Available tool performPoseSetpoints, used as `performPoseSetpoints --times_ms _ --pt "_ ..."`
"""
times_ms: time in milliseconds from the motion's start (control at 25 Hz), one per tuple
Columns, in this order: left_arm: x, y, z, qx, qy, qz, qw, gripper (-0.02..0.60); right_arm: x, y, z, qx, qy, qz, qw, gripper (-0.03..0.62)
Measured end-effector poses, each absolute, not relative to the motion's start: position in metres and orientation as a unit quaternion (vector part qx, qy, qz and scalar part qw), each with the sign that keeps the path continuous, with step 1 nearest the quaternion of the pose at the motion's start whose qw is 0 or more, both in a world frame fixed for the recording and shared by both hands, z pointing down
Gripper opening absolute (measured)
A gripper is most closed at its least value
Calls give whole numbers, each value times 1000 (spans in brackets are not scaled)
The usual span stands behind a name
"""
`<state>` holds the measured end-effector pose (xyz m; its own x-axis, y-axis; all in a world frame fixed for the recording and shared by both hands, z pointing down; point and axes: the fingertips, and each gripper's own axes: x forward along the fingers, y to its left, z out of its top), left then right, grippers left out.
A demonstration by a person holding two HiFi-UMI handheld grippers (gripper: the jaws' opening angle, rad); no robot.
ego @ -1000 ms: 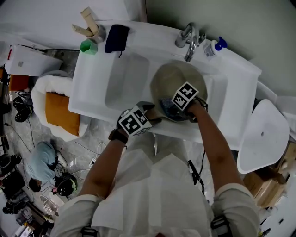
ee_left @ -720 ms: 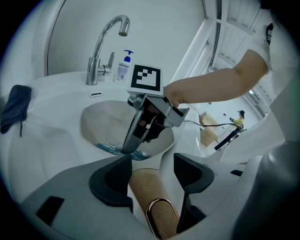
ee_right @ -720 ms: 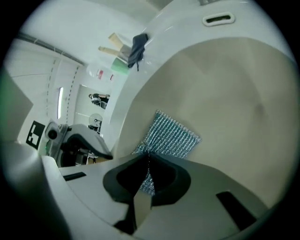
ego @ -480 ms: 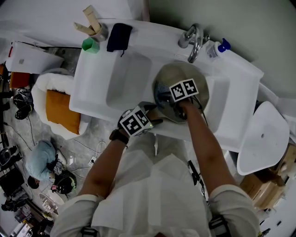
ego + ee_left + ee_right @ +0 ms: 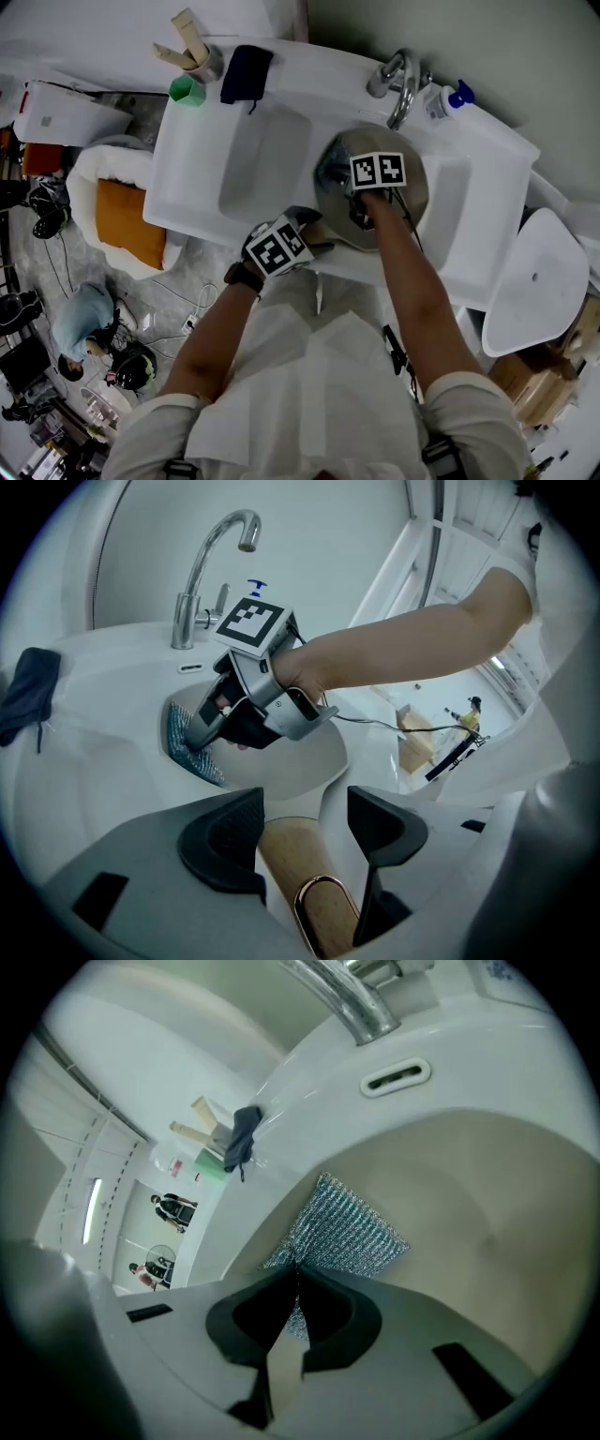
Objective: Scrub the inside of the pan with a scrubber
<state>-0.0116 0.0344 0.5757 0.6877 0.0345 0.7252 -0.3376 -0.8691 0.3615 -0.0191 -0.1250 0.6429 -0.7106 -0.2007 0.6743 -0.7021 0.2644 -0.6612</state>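
The scrubbing looked to be in progress, not finished. The pan (image 5: 410, 202) lay in the right basin of the white sink (image 5: 253, 169), under the faucet (image 5: 398, 80), with its wooden handle (image 5: 302, 892) pointing toward the person. The right gripper (image 5: 295, 1283) had its jaws pressed together on one corner of the scrubber (image 5: 342, 1227), a bluish metallic mesh pad. The pad lay spread flat against the inner wall of the pan, on the side that was left in the head view, close to the rim. No foam, water or dirt showed inside the pan, so I could not tell how much of the surface was already cleaned. In my judgement the floor and the opposite wall remained to be wiped. The left gripper (image 5: 305, 827) stood at the near edge of the sink, and the handle filled the gap between its two dark pads, so it seemed to clamp the handle and keep the pan steady. The right forearm reached forward over the pan, with the wrist bent so that its gripper pointed down and sideways into the bowl. The left forearm came in at an angle from the left, its gripper tilted down toward the handle.
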Motion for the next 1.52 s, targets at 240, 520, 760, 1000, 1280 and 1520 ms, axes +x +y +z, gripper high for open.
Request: performPoseSetpoints --times_ms 240,520,760,1000,1280,1520 --pt "-12 36 576 887 -86 384 241 291 -4 -138 624 343 -757 522 192 15" --pt "-15 40 576 886 -85 390 234 301 3 -172 587 369 -800 424 211 15" --pt "-21 42 578 886 -94 393 228 308 -14 -186 591 357 -815 348 297 15" --pt "-27 42 578 882 -102 396 234 310 -31 -160 587 317 -834 324 316 15" --pt "-26 42 578 884 -104 392 234 311 -55 -112 578 262 -857 289 338 15" --pt "-27 42 578 884 -103 391 234 311 -57 -95 578 239 -861 280 350 15"
